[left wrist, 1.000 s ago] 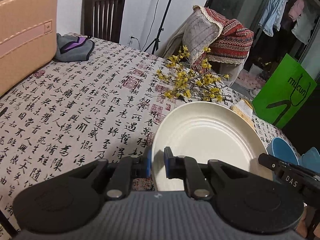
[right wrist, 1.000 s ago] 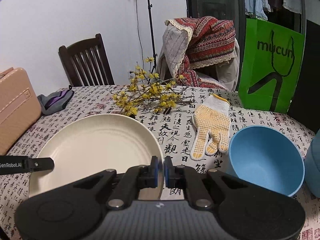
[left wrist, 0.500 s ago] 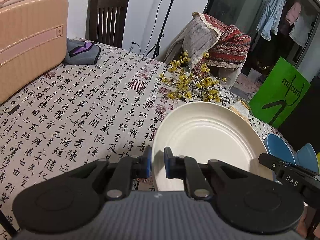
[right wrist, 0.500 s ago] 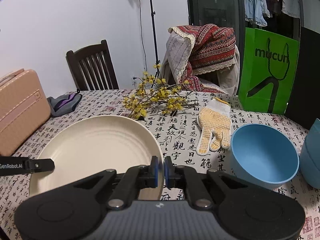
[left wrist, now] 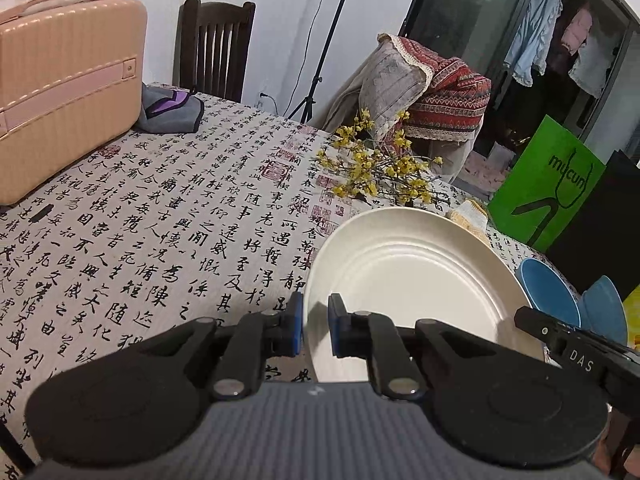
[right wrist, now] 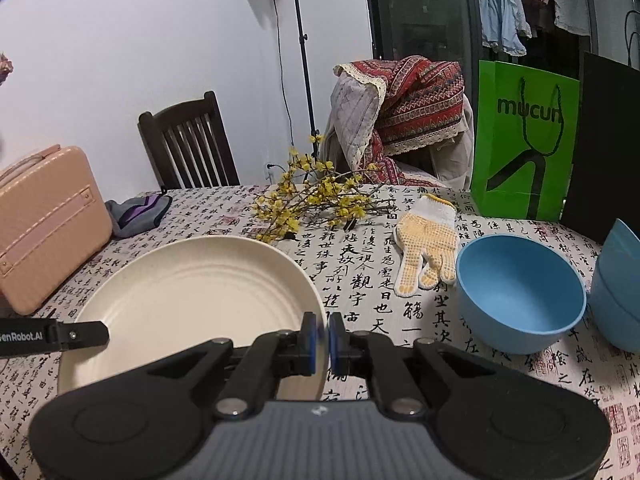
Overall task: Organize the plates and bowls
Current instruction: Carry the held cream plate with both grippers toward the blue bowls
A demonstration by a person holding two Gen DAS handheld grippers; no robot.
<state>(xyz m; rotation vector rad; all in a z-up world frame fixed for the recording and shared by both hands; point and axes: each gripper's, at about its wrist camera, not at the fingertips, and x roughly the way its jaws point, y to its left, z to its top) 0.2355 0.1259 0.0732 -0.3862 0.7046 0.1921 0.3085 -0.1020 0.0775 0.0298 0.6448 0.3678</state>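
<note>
A large cream plate (left wrist: 408, 272) (right wrist: 192, 296) hangs just above the calligraphy tablecloth, carried by both grippers. My left gripper (left wrist: 314, 330) is shut on the plate's left rim. My right gripper (right wrist: 322, 342) is shut on its right rim. Each view also shows the tip of the other gripper at the plate's far edge. A blue bowl (right wrist: 520, 288) (left wrist: 548, 292) stands upright on the table to the right of the plate. More blue bowls (right wrist: 618, 280), stacked, sit at the far right edge, partly cut off.
A yellow-dotted work glove (right wrist: 428, 248) and a spray of yellow flowers (right wrist: 316, 196) lie behind the plate. A pink case (left wrist: 64, 88) and a grey-purple pouch (left wrist: 168, 112) occupy the left end. Chairs, a light stand and a green bag (right wrist: 524, 140) line the far side.
Both grippers have drawn back from the table's far side with the plate between them, so more tablecloth and the pink case show. The bowls, glove and flowers have stayed put.
</note>
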